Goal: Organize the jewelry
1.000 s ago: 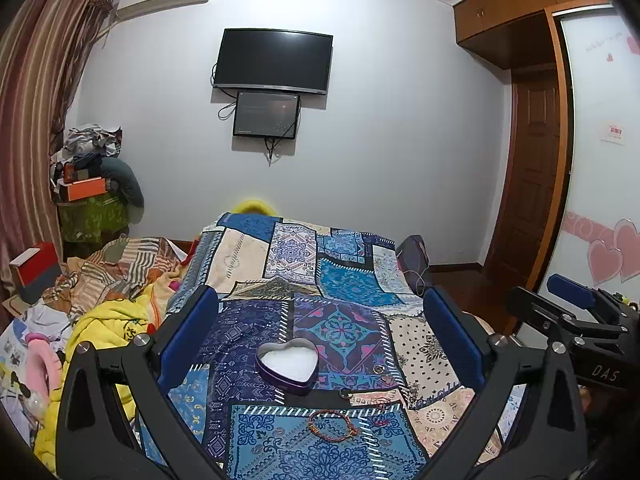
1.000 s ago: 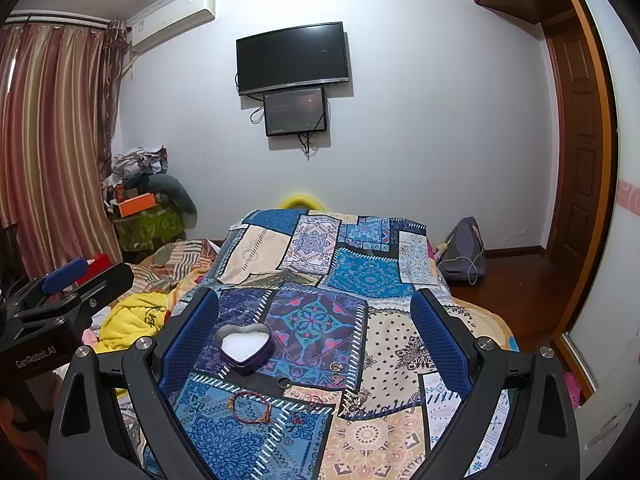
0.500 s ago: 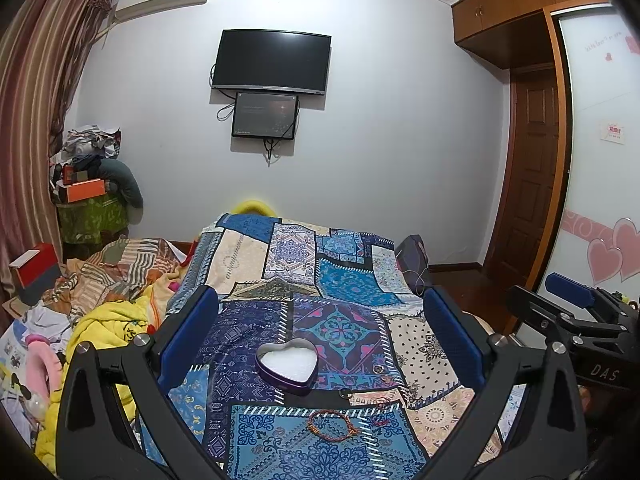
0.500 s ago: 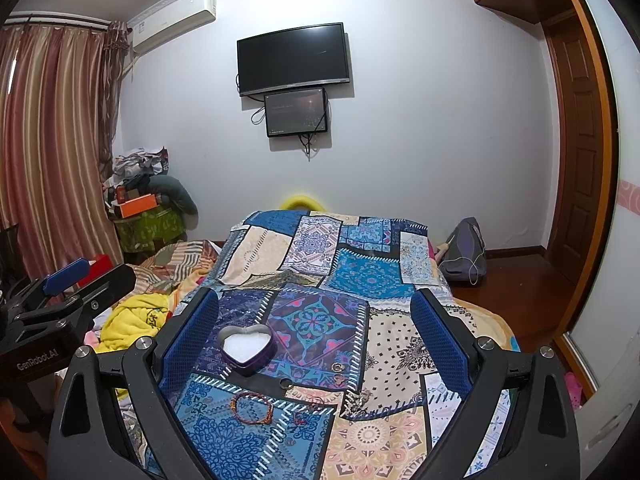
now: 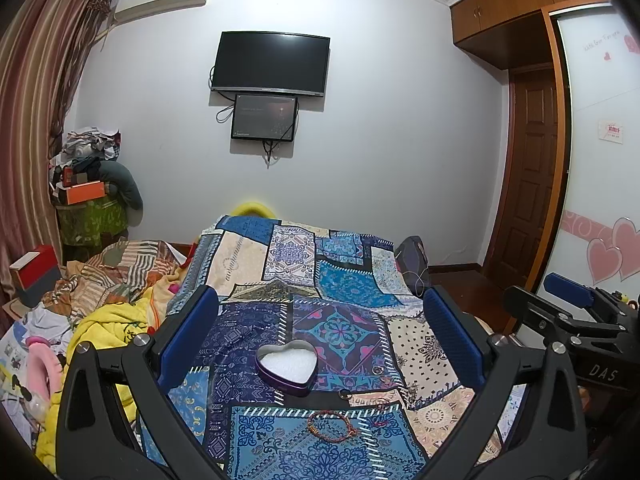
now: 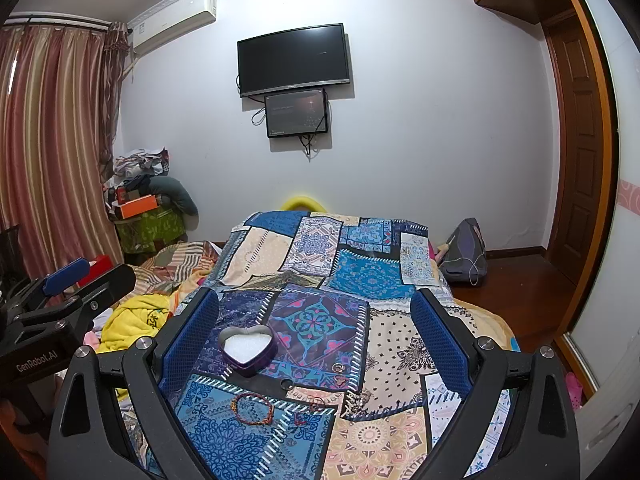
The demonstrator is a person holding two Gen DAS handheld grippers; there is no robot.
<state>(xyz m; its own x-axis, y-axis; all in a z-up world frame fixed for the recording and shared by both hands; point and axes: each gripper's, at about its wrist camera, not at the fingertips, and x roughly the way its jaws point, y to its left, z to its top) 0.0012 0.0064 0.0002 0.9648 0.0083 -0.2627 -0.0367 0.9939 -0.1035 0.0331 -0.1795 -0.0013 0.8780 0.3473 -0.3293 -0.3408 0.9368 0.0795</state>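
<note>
**Grippers spread above patchwork bedspread, jewelry unheld**

Left gripper (image 5: pixel 320 336) is spread wide, its blue fingers (image 5: pixel 188 336) holding nothing, raised over the patchwork bedspread (image 5: pixel 348 280). Right gripper (image 6: pixel 316 340) is likewise spread wide and holds nothing; its blue pads (image 6: pixel 440 340) frame the same bedspread.

Between the left fingers, just below centre, sits the heart-shaped tin (image 5: pixel 287 366), lid off, with a white lining. In the right wrist view the tin (image 6: pixel 248 348) lies near the pad at 9 o'clock.

At 6 o'clock from the tin lies the braided bracelet (image 5: pixel 332 428), flat on a blue patch, apart from the tin. In the right wrist view the bracelet (image 6: pixel 253 409) also lies at 6 o'clock from the tin. A small ring (image 6: pixel 286 385) rests at 4 o'clock from the tin, and a second ring (image 6: pixel 338 367) lies at 3 o'clock, both apart from it.

Beyond the bed, at 12 o'clock, a television (image 5: pixel 271 62) hangs on the wall. A yellow blanket (image 5: pixel 108 328) is heaped at 9 o'clock.
</note>
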